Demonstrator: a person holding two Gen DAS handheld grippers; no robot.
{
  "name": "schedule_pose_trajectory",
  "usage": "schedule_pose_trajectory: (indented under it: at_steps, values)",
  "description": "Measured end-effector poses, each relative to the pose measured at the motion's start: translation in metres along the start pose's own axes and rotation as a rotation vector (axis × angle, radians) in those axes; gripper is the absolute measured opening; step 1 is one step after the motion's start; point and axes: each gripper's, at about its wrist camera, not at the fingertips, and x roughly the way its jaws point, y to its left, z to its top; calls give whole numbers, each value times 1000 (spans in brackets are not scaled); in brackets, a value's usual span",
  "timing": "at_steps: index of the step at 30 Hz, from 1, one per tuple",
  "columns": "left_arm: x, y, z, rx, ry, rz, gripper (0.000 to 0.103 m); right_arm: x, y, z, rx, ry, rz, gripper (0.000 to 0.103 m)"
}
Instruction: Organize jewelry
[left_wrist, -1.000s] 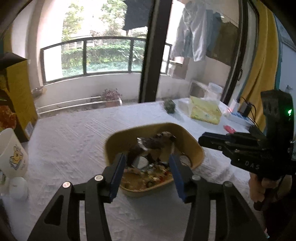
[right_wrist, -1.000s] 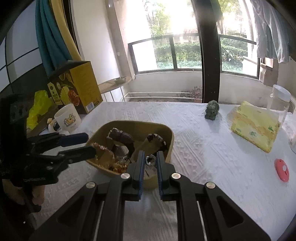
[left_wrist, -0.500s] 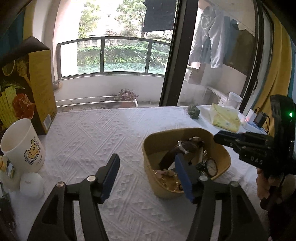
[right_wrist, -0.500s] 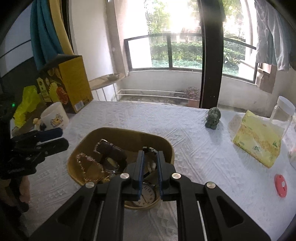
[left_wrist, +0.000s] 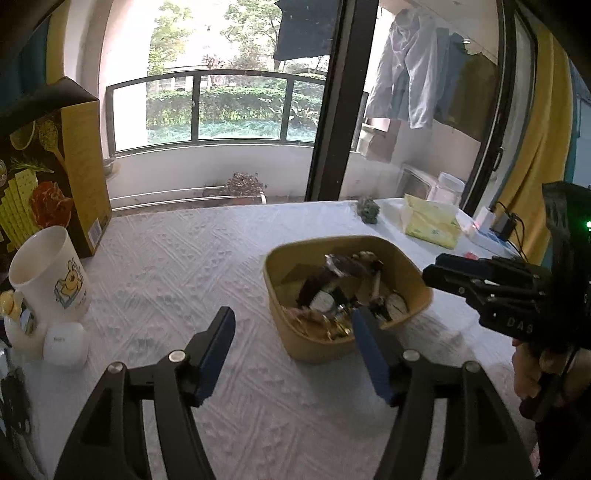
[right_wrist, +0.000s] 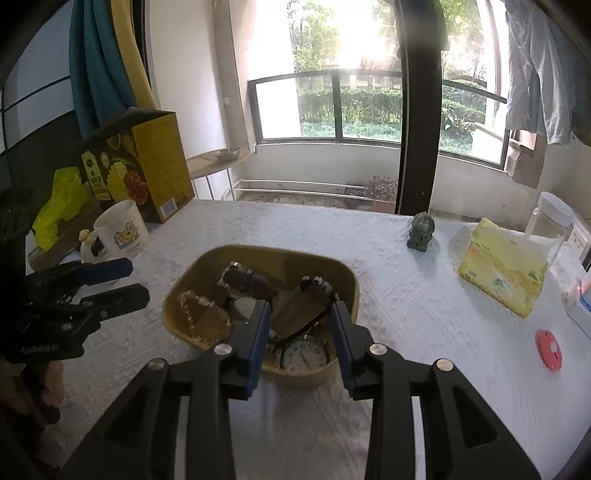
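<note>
A tan bowl (right_wrist: 341, 280) sits mid-table and holds jewelry: dark-strapped watches (right_wrist: 245, 282), a gold chain (right_wrist: 192, 306) and a white-faced watch (right_wrist: 304, 356). The bowl also shows in the left wrist view (left_wrist: 291, 258). My right gripper (right_wrist: 301, 332) is open and empty just above the bowl's near rim. My left gripper (left_wrist: 293, 347) is open and empty, low over the cloth at the bowl's left side, its right finger at the rim. Each gripper shows in the other's view: the right (left_wrist: 439, 273), the left (right_wrist: 135, 282).
A white cartoon mug (left_wrist: 51, 273), a small white ball (left_wrist: 66, 345) and a yellow cracker box (left_wrist: 55, 173) stand at the left. A green figurine (right_wrist: 421, 232), a yellow tissue pack (right_wrist: 502, 266), a clear jar (right_wrist: 550, 221) and a red disc (right_wrist: 548, 349) lie to the right.
My right gripper has opened from shut, over the bowl. My left gripper has moved left and back from the bowl, staying open.
</note>
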Motion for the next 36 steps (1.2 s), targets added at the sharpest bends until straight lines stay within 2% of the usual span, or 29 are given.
schedule_pose_trajectory:
  at_steps: [10,22,28,33,36]
  values:
    - [-35,-17,-25,26,-9,14,67,-38,19,-28,-5,0,-8,36]
    - [-78,-36,-37,56,-98,14,93,-90,33,-55,0,-34,-14,39]
    - [-99,-45,-32,76,-151,27,96,-120,36,-55,-9,-76,-36,40]
    - [-118,-56,-24,102,-199,45,96,-143,37,-51,-12,-115,-40,54]
    - [-127,-61,-21,125,-241,75,96,-156,36,-46,-17,-132,-46,55]
